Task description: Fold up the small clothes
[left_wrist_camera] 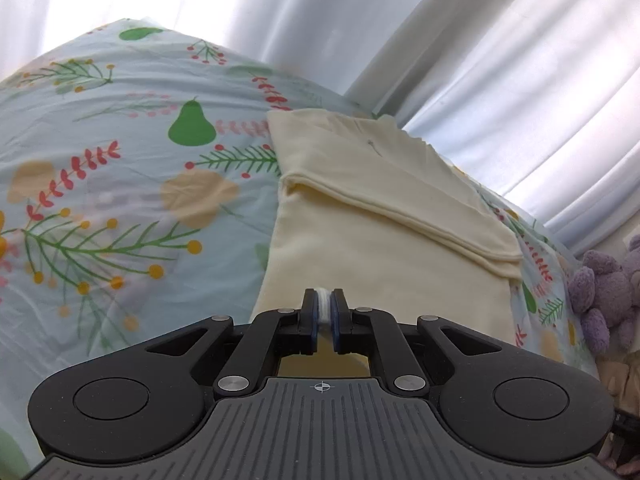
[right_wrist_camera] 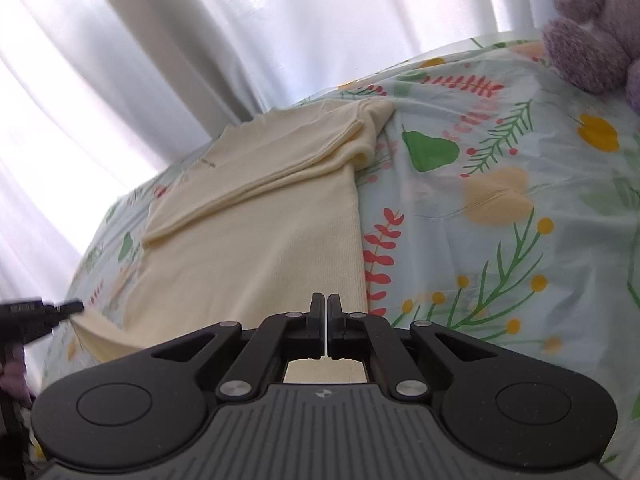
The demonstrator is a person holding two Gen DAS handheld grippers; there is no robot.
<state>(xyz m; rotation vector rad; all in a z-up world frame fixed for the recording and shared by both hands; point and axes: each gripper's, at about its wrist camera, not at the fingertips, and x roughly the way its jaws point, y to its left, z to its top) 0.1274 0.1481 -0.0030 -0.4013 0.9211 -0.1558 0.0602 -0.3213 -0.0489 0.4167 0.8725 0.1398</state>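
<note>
A cream-yellow small garment point(left_wrist_camera: 372, 216) lies flat on the bed, its sleeves folded across the body. It also shows in the right wrist view point(right_wrist_camera: 256, 208). My left gripper point(left_wrist_camera: 325, 300) is shut on the garment's near hem, with cloth bunched between the pads. In the right wrist view the left gripper point(right_wrist_camera: 60, 308) shows at the left edge, lifting a corner of the hem. My right gripper point(right_wrist_camera: 325, 304) is shut at the near hem by the garment's right side; the jaws are pressed together and the cloth between them is hidden.
The bed has a light-blue sheet point(left_wrist_camera: 100, 184) printed with pears and leafy sprigs. White curtains point(left_wrist_camera: 520, 80) hang behind the bed. A purple plush toy point(left_wrist_camera: 604, 292) sits at the right side of the bed, also in the right wrist view point(right_wrist_camera: 592, 48).
</note>
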